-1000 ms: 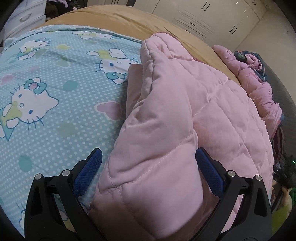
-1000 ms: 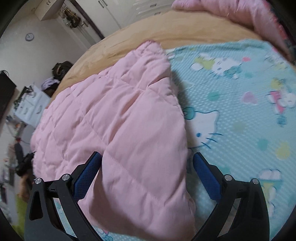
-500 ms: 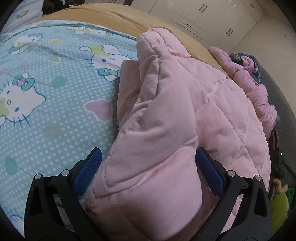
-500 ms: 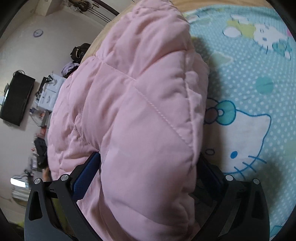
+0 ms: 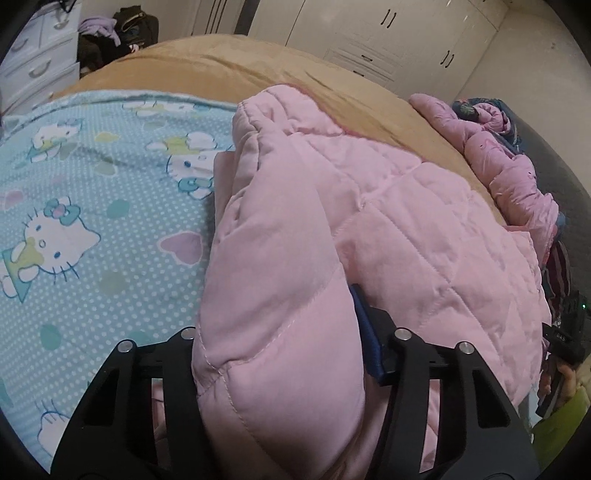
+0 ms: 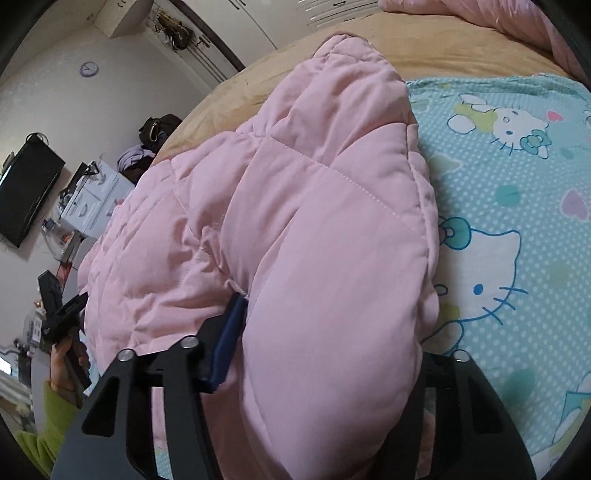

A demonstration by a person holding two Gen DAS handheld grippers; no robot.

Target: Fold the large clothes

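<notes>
A pink quilted jacket (image 5: 388, 229) lies on a bed over a blue cat-print sheet (image 5: 92, 206). My left gripper (image 5: 277, 339) is closing on a puffed fold at the jacket's near edge. Its blue right pad (image 5: 364, 332) presses into the fabric, and the left pad is hidden under the fold. In the right wrist view the same jacket (image 6: 314, 221) bulges between the jaws of my right gripper (image 6: 325, 350), which is closing too. Its blue left pad (image 6: 227, 343) digs into the fabric, while the right pad is covered.
A tan blanket (image 5: 229, 62) covers the far part of the bed. A second pink garment (image 5: 509, 173) is heaped at the bed's right edge. White drawers (image 5: 33, 70) and wardrobes (image 5: 388, 33) line the walls. A hand in a green sleeve (image 6: 55, 369) shows at the left.
Both grippers went from wide open around the jacket's edge to closed in on it. The fold has bunched up and lifted between each pair of jaws.
</notes>
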